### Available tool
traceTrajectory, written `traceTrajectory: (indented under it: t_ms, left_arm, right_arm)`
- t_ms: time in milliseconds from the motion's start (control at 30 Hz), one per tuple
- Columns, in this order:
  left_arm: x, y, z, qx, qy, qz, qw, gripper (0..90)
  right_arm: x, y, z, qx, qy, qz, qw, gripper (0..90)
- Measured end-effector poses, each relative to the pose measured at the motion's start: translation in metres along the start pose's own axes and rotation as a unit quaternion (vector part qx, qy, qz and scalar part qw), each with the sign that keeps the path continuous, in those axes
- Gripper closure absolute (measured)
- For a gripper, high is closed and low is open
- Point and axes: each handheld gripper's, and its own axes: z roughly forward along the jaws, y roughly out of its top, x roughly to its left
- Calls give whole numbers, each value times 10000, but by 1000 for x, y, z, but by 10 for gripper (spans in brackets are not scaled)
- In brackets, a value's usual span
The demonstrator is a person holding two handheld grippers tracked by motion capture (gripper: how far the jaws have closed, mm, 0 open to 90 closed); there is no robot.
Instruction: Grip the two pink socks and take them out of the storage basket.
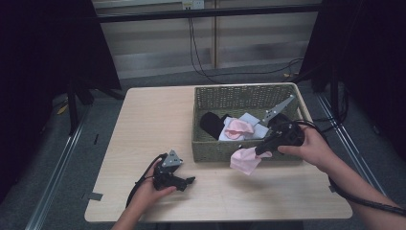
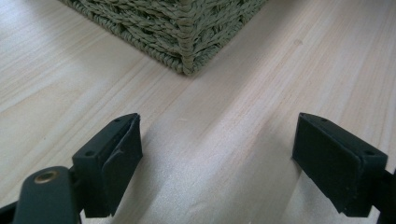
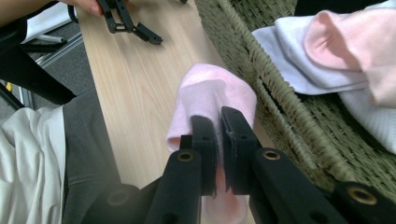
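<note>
On the pale wooden bench [image 1: 158,124], seen from above, a green woven basket [image 1: 244,96] sits toward the far right, its long side running left to right. Its near left corner rises at the top of the left gripper view [image 2: 187,51].

Inside the basket lie a black cloth [image 1: 211,123] at the left, white cloths [image 1: 249,125] in the middle, and a pink cloth [image 1: 238,127] resting on the white ones. The right gripper view shows the same pink [image 3: 355,39] and white [image 3: 299,56] cloths just beyond the basket's woven wall [image 3: 280,98].

The right gripper [image 1: 262,149] is held in the person's right hand [image 1: 311,146] over the basket's near wall, pointing down and to the left. Its jaws are clenched on a pink sock [image 1: 245,160], which hangs outside the basket, against the front wall and just above the bench. In the right gripper view, the sock [image 3: 210,98] runs lengthwise straight away from the jaws, its rounded end farthest from them, alongside the basket wall.

The left gripper [image 1: 187,181] is held low over the bench near the front left edge by the left hand [image 1: 151,189], pointing right, apart from the basket. Its jaws stand wide apart with bare bench [image 2: 219,154] between them.
</note>
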Motion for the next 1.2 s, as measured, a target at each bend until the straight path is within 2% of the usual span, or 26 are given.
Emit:
traceTrajectory:
  t_ms: [367, 467, 567, 667, 867, 1200]
  left_arm:
    - [0, 0, 0, 0, -1, 0, 10000, 153]
    - [0, 0, 0, 0, 2, 0, 10000, 153]
    - [0, 0, 0, -1, -1, 1, 10000, 153]
    - [0, 0, 0, 3, 3, 4, 10000, 153]
    - [0, 0, 0, 0, 2, 1, 10000, 153]
    - [0, 0, 0, -13, 2, -18, 10000, 153]
  right_arm:
    - [-2, -3, 8, -51, -29, -30, 10000, 839]
    - [-3, -5, 11, -3, 33, 30, 10000, 787]
    - [-2, -7, 11, 113, 5, 74, 9999, 691]
    - [-1, -8, 8, 152, -13, 89, 9998, 651]
    - [-2, -7, -2, 64, -119, 93, 9999, 616]
    - [-10, 6, -19, -182, -351, 188, 9990, 578]
